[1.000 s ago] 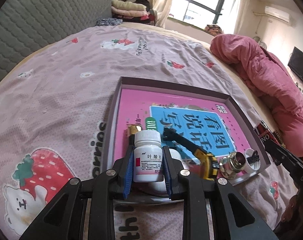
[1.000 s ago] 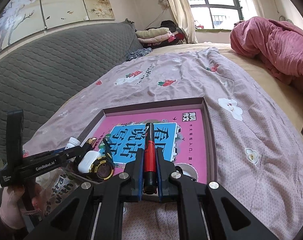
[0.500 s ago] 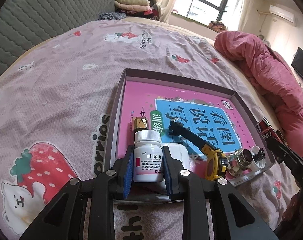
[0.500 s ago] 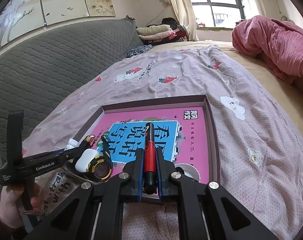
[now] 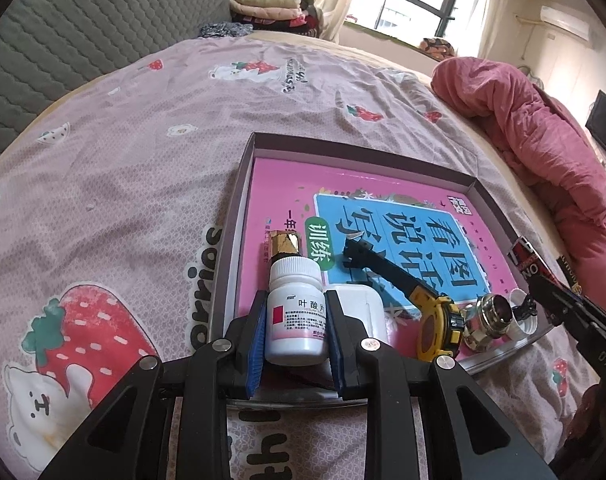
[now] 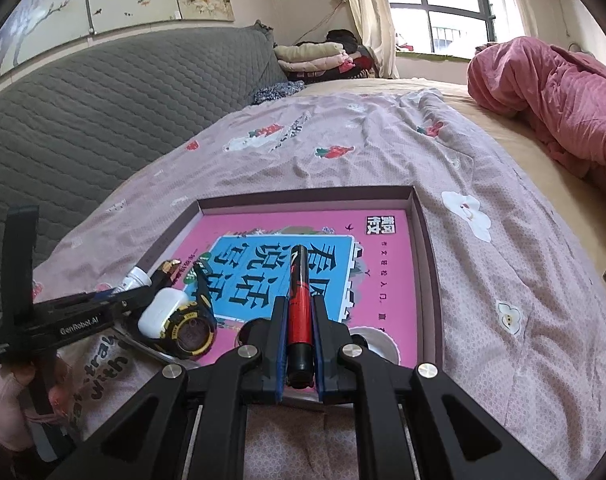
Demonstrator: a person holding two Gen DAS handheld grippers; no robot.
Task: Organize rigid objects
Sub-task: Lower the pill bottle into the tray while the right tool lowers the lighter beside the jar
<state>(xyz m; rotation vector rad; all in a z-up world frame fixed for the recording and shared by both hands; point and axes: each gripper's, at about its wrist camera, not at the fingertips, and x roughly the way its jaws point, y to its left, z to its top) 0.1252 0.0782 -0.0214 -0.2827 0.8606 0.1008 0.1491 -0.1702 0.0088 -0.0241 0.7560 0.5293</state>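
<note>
Since you're packing everything into the tray point(image 5: 239, 184) on the bed, your left claw point(image 5: 297, 328) is clamped on the pill bottle point(image 5: 295, 312) over its near corner beside the earbuds case point(image 5: 365, 308), while your right claw point(image 6: 299, 344) pinches the red marker point(image 6: 300, 308) lengthwise so it'll lie flat.

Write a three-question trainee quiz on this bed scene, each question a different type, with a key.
1. True or false: the left gripper is shut on a white pill bottle.
2. What does the right gripper hold? A) red marker B) spoon C) battery
3. Fill in: the yellow and black watch lies in the ____, on a pink book.

Key: 1 true; 2 A; 3 tray
</note>
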